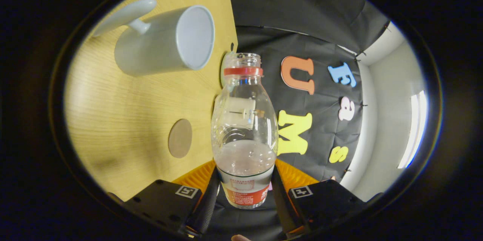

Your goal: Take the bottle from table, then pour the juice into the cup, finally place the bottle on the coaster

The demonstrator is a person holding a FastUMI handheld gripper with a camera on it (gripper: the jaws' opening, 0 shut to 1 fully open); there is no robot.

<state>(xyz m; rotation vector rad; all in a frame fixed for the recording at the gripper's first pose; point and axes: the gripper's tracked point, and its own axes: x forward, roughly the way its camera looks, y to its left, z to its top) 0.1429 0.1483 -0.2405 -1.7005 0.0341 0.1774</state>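
Observation:
My gripper (244,190) is shut on a clear plastic bottle (244,131), both fingers pressing its labelled lower part. The bottle has a red neck ring, no cap, and pale liquid in its lower half. The whole view is rolled, so the wooden table (124,112) stands like a wall beside the bottle. A white cup (166,43) with a long handle stands on that table, its open mouth facing the bottle's neck, a short gap away. A round brown coaster (180,138) lies flat on the wood, nearer my fingers than the cup, beside the bottle's middle.
The table's far edge (231,18) runs just behind the cup and bottle neck. Beyond it hangs the black cloth wall (302,26), with a white wall (392,120) and a bright strip of light further off.

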